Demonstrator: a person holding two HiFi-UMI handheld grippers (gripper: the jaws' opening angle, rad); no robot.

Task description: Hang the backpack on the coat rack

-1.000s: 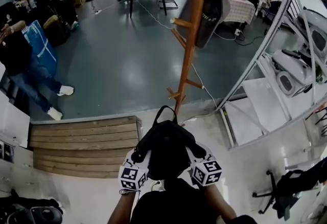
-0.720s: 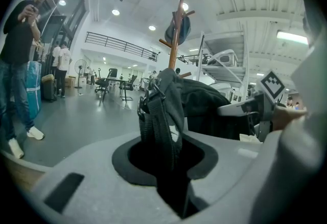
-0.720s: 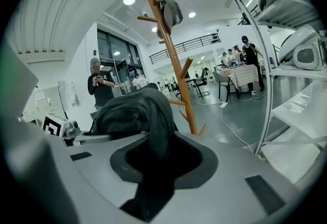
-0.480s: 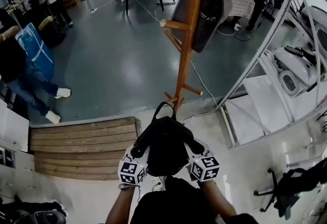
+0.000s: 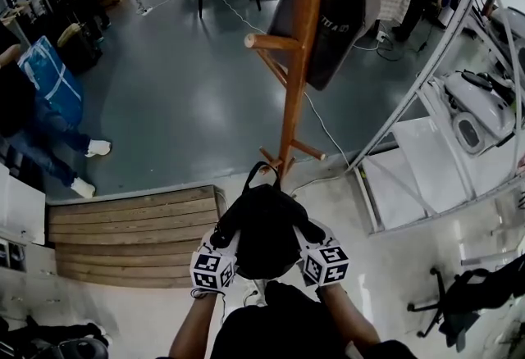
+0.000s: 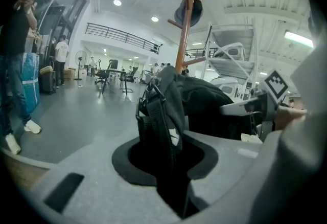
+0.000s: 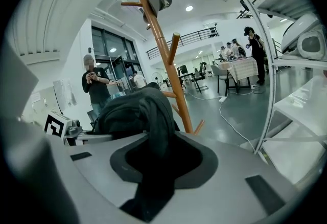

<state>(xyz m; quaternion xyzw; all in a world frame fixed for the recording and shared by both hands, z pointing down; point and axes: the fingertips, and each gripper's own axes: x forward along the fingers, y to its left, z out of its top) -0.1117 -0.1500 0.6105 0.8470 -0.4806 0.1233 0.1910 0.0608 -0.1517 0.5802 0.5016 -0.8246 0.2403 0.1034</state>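
In the head view a black backpack [image 5: 262,230] hangs between my two grippers, its top loop [image 5: 256,174] pointing toward the foot of the wooden coat rack [image 5: 294,79]. My left gripper [image 5: 221,252] is shut on the left shoulder strap [image 6: 159,131]. My right gripper [image 5: 316,247] is shut on the right strap [image 7: 156,126]. Both straps run down into the jaws and hide the pads. The rack [image 6: 183,39] [image 7: 166,59] stands close ahead, with bare pegs low on the pole. A dark bag [image 5: 328,9] hangs from an upper peg.
A wooden plank step [image 5: 131,234] lies to the left. A slanted metal frame with white shelves [image 5: 410,111] stands right of the rack, and a cable [image 5: 328,136] runs across the grey floor. People [image 5: 37,95] stand at far left; a chair base [image 5: 459,296] is at lower right.
The rack has come closer and larger in the head view. Both grippers still hold the backpack straps the same way, carried forward toward the rack's foot.
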